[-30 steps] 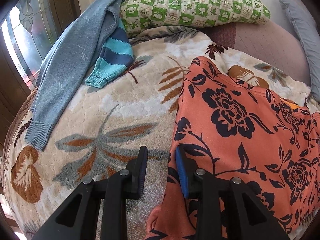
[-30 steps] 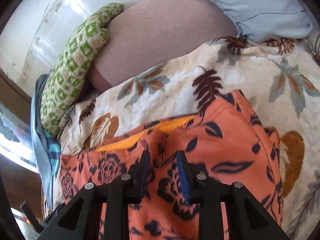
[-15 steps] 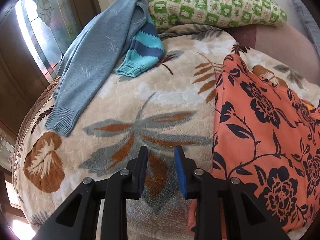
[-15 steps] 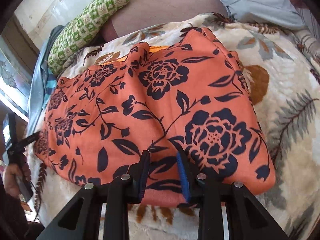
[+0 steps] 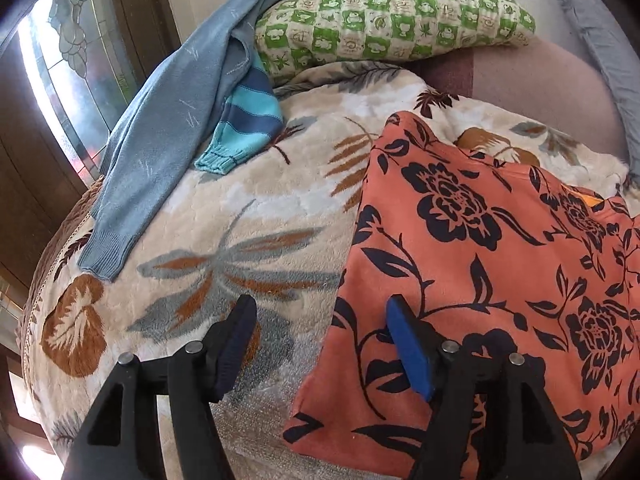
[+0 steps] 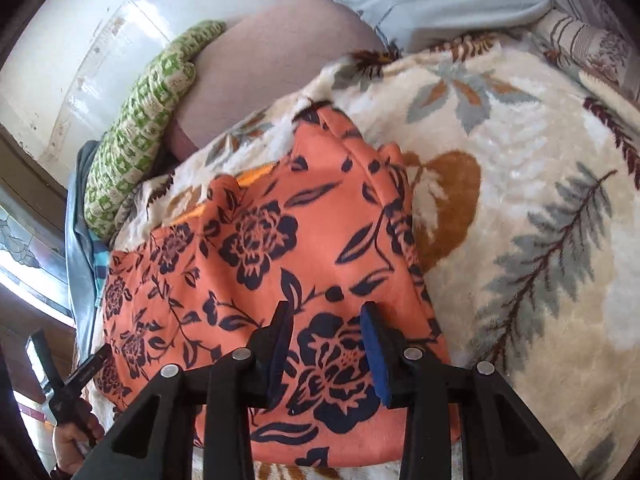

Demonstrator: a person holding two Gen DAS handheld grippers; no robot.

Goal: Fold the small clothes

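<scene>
Garment (image 5: 480, 280) lies on the blanket (image 5: 248, 208). Both my tools, left (image 5: 320, 320) and right (image 6: 326, 322), are opening, empty; closing low could pinch plush blanket with the edge.

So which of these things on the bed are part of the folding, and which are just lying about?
Part of the job:
- orange flowered garment
- left gripper, jaws opening, nothing between them
- right gripper, jaws opening above the garment

Just lying about:
- grey-blue sweater
- striped sleeve
- green pillow
- leaf-pattern blanket
</scene>
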